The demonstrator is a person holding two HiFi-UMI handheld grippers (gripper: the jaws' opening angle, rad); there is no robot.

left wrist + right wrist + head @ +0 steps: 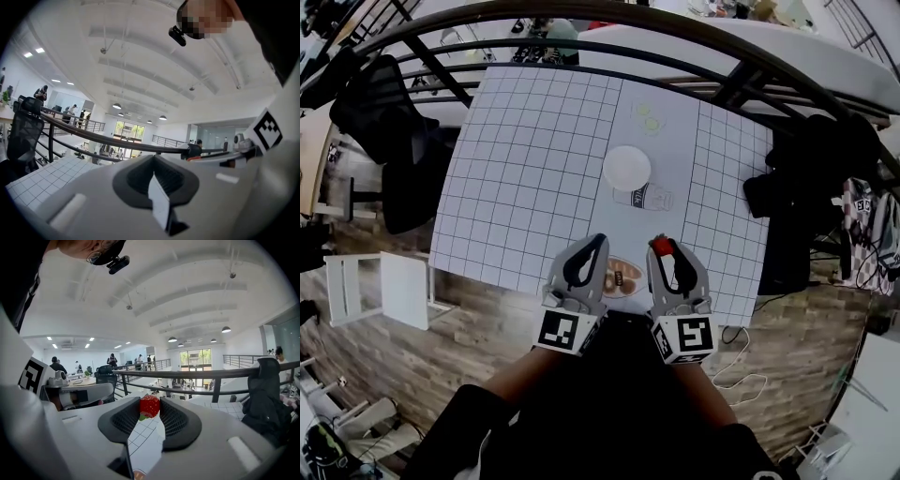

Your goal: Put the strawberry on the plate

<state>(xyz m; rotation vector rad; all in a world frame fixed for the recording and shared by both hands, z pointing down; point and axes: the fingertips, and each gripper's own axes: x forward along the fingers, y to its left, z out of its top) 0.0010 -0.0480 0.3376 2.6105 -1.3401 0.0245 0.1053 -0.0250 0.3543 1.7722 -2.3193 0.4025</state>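
I stand on a mezzanine with a wooden floor (441,328) and a black railing (581,28). Before me is a white counter (516,169) ruled in a grid of thin dark lines. A round white plate (626,169) sits bare near its middle. Just on my side of the plate a pale bottle (644,198) lies on its side; its label is too small for me to read. Beyond the plate are a few yellow-green rounds (649,117). A black office chair (384,112) stands off the counter's left edge.

My right tongs (150,401) are partly open and clamped on the strawberry (149,406), red with a bit of green at its base, pinched between the two dark ribbed pads near their tips. In the head view the strawberry (661,247) is over the near edge of the counter, well apart from the plate.

My left tongs (153,158) are closed tip to tip with nothing between them. They are level with the right ones and just beside them.

Between the two tongs lies a small oval thing with brown on it (622,278); I cannot tell what it is.

The only print I can make out is the black-and-white square markers on the cubes, left (562,330) and right (686,337); they carry patterns, not words.
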